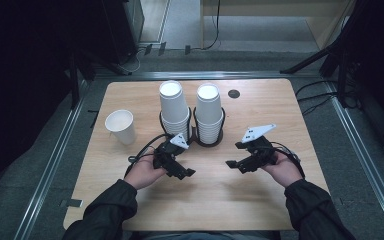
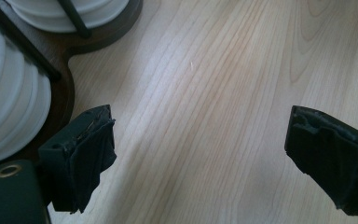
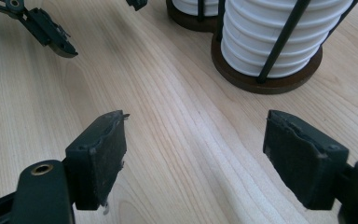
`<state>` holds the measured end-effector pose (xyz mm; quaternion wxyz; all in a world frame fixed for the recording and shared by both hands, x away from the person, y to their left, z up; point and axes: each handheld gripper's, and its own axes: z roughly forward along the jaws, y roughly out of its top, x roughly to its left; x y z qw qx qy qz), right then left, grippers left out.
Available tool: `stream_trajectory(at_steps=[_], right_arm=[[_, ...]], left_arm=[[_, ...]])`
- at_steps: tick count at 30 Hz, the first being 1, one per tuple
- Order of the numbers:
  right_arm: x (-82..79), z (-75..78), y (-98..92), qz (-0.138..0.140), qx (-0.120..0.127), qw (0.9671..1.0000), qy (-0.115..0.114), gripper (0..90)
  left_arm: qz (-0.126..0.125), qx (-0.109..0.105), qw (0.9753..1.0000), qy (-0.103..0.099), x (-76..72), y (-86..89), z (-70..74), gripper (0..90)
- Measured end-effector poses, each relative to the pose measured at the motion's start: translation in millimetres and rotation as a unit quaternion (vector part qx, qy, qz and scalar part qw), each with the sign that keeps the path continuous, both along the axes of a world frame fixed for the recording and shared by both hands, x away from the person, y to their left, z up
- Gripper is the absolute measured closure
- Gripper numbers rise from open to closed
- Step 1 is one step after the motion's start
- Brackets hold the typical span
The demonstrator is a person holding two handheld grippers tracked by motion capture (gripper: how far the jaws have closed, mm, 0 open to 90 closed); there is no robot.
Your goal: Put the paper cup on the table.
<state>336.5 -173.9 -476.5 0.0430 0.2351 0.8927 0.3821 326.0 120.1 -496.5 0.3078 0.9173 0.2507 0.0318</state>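
So far little seems done: both the left gripper (image 1: 186,172) and the right gripper (image 1: 231,163) hover with jaws spread wide and empty over the table (image 1: 260,200). Just ahead of them, two cup stacks (image 1: 174,107) sit in their holder (image 1: 198,135), while one loose cup (image 1: 120,126), probably already pulled off, stands well beyond the left gripper's outer side.
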Motion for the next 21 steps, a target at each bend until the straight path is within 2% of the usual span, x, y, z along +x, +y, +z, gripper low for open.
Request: stream_trajectory(at_steps=[21], right_arm=[[-0.8, 0.1, -1.1, 0.001, -0.001, 1.0, 0.0, 21.5]], left_arm=[[-0.005, 0.003, 1.0, 0.004, -0.2, -1.4, -1.4, 8.7]])
